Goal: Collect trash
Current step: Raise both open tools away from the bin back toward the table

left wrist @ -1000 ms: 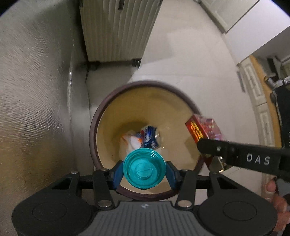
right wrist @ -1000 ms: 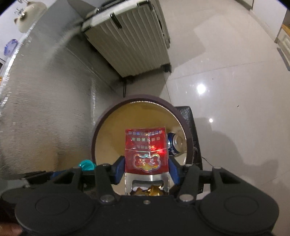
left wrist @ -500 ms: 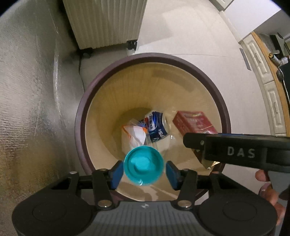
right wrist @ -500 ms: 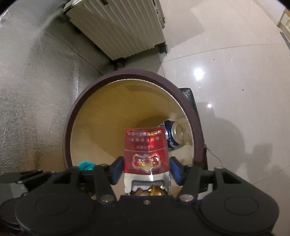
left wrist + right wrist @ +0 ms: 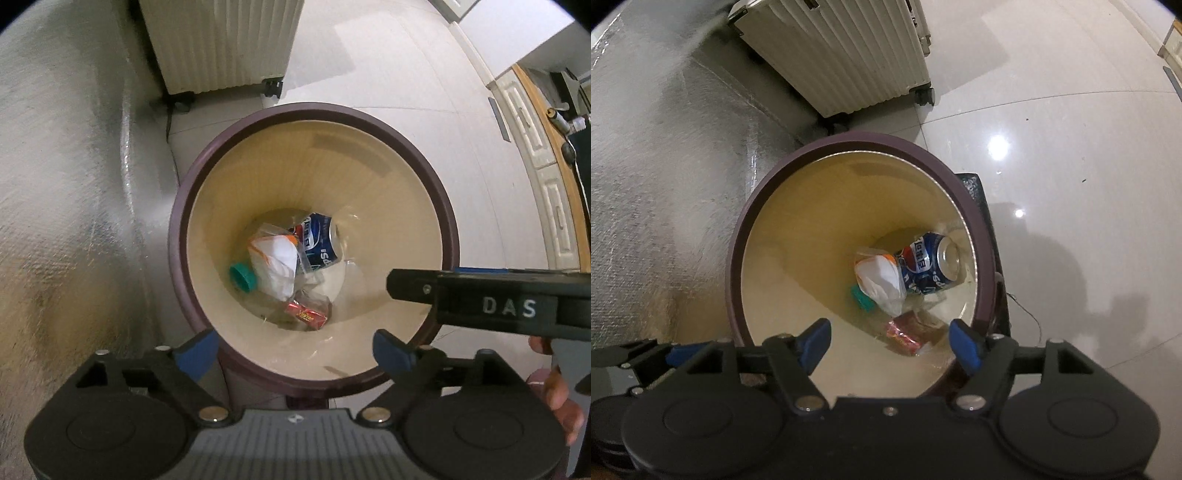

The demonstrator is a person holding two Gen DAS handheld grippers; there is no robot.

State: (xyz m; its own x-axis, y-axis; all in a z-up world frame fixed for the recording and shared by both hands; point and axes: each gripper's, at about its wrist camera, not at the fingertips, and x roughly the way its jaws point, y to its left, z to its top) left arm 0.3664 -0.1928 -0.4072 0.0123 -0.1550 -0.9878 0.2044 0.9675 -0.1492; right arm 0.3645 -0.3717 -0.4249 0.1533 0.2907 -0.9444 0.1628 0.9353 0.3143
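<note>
A round bin with a dark purple rim [image 5: 177,236] [image 5: 737,251] stands on the floor below both grippers. At its bottom lie a teal cap [image 5: 242,276] [image 5: 862,299], a red snack packet [image 5: 306,314] [image 5: 903,336], a blue Pepsi can [image 5: 320,243] [image 5: 929,264] and a white wrapper [image 5: 275,264] [image 5: 879,280]. My left gripper [image 5: 295,350] is open and empty over the bin's near rim. My right gripper [image 5: 890,341] is open and empty over the bin; its side shows in the left wrist view [image 5: 480,301].
A cream ribbed suitcase [image 5: 221,44] [image 5: 849,51] on wheels stands just beyond the bin. A silvery textured wall [image 5: 55,184] [image 5: 646,166] runs along the left. Glossy tiled floor [image 5: 1071,166] spreads to the right, with white cabinets [image 5: 546,192] at the far right.
Both grippers have opened. The teal cap has dropped from the left gripper and the red packet from the right gripper; both now lie at the bottom of the bin.
</note>
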